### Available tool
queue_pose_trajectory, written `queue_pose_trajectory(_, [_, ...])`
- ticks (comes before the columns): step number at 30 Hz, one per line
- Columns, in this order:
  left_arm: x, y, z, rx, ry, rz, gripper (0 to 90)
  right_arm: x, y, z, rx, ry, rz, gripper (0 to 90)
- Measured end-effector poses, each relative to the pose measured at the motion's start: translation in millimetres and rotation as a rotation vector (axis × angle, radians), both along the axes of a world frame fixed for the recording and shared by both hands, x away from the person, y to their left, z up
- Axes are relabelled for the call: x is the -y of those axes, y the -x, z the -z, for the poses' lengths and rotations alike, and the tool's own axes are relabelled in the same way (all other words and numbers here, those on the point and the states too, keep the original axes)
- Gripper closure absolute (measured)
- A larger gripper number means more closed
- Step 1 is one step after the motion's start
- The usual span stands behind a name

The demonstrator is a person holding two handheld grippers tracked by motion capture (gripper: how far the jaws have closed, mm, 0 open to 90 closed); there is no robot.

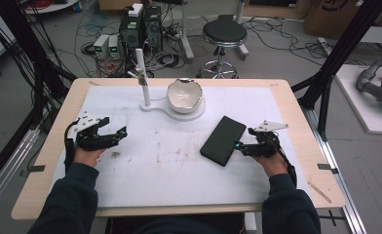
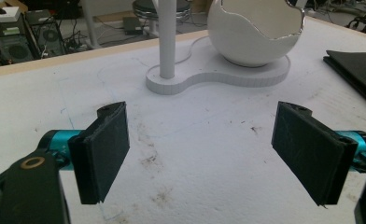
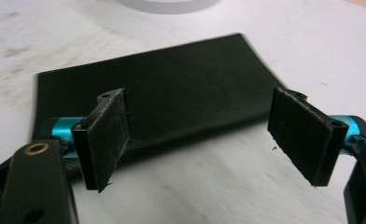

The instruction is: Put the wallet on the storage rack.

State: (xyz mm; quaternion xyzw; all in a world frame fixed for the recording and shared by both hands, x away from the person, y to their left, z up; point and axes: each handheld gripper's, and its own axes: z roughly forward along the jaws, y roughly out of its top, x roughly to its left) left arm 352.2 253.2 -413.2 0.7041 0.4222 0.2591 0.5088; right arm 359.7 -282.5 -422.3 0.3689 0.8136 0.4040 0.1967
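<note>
A flat black case point(image 1: 223, 140) lies on the white mat, right of centre. My right gripper point(image 1: 238, 146) sits just off its right long edge, open, jaws apart and empty; in the right gripper view the black case point(image 3: 172, 93) lies just beyond the right gripper point(image 3: 204, 140). A white egg-shaped bowl point(image 1: 184, 96) with a jagged rim rests on a white base with an upright post point(image 1: 142, 78) at the back centre. My left gripper point(image 1: 121, 133) rests open at the left side of the mat; the left gripper point(image 2: 204, 149) faces the bowl point(image 2: 256, 32) and post point(image 2: 167, 42).
The white mat point(image 1: 169, 165) covers most of the wooden table point(image 1: 47, 161) and carries brown stains near its middle. Beyond the far edge stand a black stool point(image 1: 223, 36), computer boxes point(image 1: 140, 27) and floor cables. Black frame poles rise at both sides.
</note>
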Motion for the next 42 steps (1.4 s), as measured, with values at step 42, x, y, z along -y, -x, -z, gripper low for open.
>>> queue_pose_trajectory(42, [1.1,-2.4,6.7,-0.033,0.002,-0.005,20.7,-19.6,-22.6,25.4,-0.296,-0.129,0.168,32.9])
